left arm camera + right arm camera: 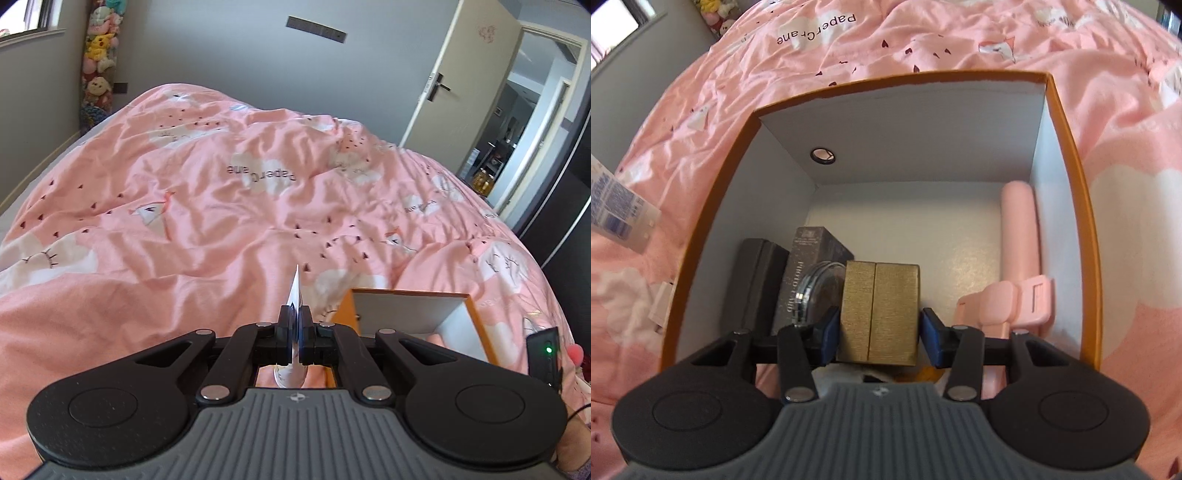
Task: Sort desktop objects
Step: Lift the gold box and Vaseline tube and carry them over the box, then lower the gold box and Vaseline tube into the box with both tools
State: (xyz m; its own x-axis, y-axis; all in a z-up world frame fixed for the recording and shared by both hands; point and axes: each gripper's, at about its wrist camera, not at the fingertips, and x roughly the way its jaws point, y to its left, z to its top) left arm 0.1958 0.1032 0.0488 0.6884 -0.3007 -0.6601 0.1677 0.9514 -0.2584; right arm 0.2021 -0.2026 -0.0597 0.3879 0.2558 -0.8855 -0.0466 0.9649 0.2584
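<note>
Gold and ribbed, the small box (pixel 878 312) sits between our right gripper's (pixel 878 334) blue pads (pixel 932 338); the left pad looks pressed to its side, while a thin gap shows at the right pad, so we cannot tell whether the grip is firm. We hold it inside the orange bin (pixel 1067 147), low over the white floor near the front wall. Left of the gold box a round clear case (pixel 812 291) leans on a dark grey carton (pixel 809 266), and a black case (pixel 755 280) stands against the bin's left wall. Along the right wall lies a pink tube (pixel 1019 225), with a pink clip-like piece (pixel 1008 299) at its near end. A ringed hole (pixel 823 154) pierces the far wall. Outside the bin, on the pink duvet (pixel 1126 110), a white and blue packet (pixel 617 206) shows at the left edge. Our left gripper (pixel 295 332) is pinched tight on a thin white tube (pixel 294 295), its flat crimped end standing upright above the pads and its rounded end hanging below them. It hangs above the duvet (pixel 184 184), with the bin (pixel 480 325) just to its right. Behind the bed we see a door (pixel 458 74) standing ajar and a column of plush toys (pixel 98 55).
</note>
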